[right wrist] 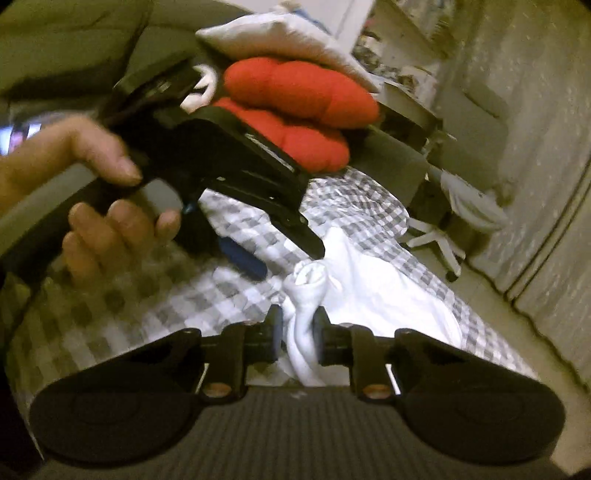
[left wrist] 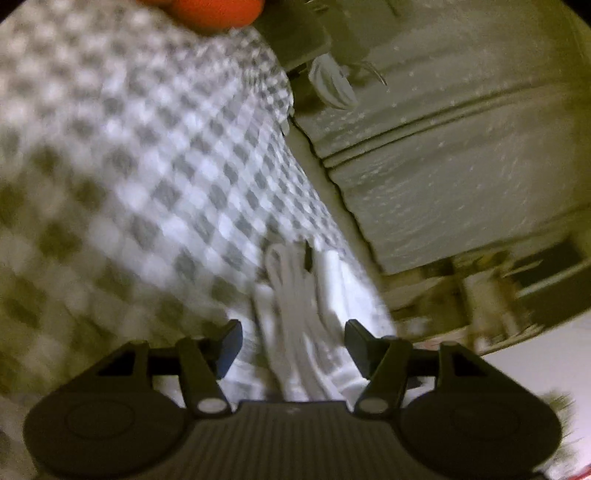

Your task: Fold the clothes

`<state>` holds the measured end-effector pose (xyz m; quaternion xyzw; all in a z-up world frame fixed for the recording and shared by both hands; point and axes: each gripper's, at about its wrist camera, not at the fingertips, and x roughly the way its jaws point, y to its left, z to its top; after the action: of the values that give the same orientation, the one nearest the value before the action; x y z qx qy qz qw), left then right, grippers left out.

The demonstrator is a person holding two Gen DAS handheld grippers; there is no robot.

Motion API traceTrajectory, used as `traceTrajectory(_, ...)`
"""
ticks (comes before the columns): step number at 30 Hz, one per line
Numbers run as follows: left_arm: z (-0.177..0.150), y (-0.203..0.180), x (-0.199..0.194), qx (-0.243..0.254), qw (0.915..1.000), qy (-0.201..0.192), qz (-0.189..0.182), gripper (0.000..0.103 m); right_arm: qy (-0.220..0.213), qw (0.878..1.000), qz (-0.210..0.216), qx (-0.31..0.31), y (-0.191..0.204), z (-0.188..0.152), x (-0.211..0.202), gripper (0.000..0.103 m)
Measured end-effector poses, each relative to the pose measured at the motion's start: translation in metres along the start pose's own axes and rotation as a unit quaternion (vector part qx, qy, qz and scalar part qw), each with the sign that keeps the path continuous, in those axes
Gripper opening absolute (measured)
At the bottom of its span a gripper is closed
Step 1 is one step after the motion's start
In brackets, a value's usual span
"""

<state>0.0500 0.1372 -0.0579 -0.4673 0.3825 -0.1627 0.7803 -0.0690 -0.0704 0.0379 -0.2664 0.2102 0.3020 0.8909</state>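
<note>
Right gripper [right wrist: 297, 341]: we see its two fingers pinched tight on a bunched fold of the white garment [right wrist: 373, 291], cloth squeezed between the pads.
Left gripper [left wrist: 293, 336]: we see the jaws spread wide, nothing clamped; a rope-like twist of the white garment [left wrist: 295, 325] runs through the gap toward the camera, and we cannot tell whether it touches either finger.
Left gripper, from the right camera [right wrist: 288, 254]: it angles down over the bed from the upper left, its tip just above the bunched cloth.
Hand [right wrist: 110, 206]: a bare hand wraps the left tool's handle, thumb on top, fingers curled under.
Garment: white, crumpled, lying on the checked sheet [right wrist: 110, 314] near the bed's edge, one part lifted into the right pinch.
Sheet: grey-and-white check, covering the bed; blurred in the left view [left wrist: 147, 166].
Red cushion [right wrist: 295, 118]: lumpy, lying behind the left tool at the far end of the bed; a sliver shows at the top of the left view [left wrist: 218, 11].
Pillow [right wrist: 280, 37]: pale, resting on the red cushion.
Chair [right wrist: 436, 240]: white star base with castors on the floor beside the bed.
Floor [left wrist: 461, 166]: speckled tiles with dark seams.
</note>
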Motion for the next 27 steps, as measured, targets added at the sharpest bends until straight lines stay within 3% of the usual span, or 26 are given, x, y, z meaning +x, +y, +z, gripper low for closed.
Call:
traceTrajectory(2, -0.005, -0.001, 0.002, -0.004, 1.0, 0.0, -0.001, 0.066, -0.009, 0.999, 0.007, 0.032, -0.008, 0.004, -0.006, 0.018)
traceTrajectory(6, -0.016, -0.007, 0.008, 0.002, 1.0, 0.003, -0.009, 0.072, -0.012, 0.999, 0.009, 0.044, -0.014, 0.008, -0.003, 0.018)
traceTrajectory(11, -0.024, -0.017, 0.02, 0.028, 0.9996, 0.004, -0.005, 0.073, -0.015, 0.998, 0.013, 0.052, -0.021, 0.013, 0.0, 0.018)
traceTrajectory(21, -0.023, -0.026, 0.032, 0.069, 0.9974, -0.016, 0.012, 0.047, -0.015, 0.998, 0.024, 0.051, -0.025, 0.012, 0.003, 0.016)
traceTrajectory(27, -0.024, -0.035, 0.03, 0.113, 0.9927, -0.027, 0.031, 0.037, -0.007, 0.998, 0.035, 0.051, -0.025, 0.011, 0.006, 0.016)
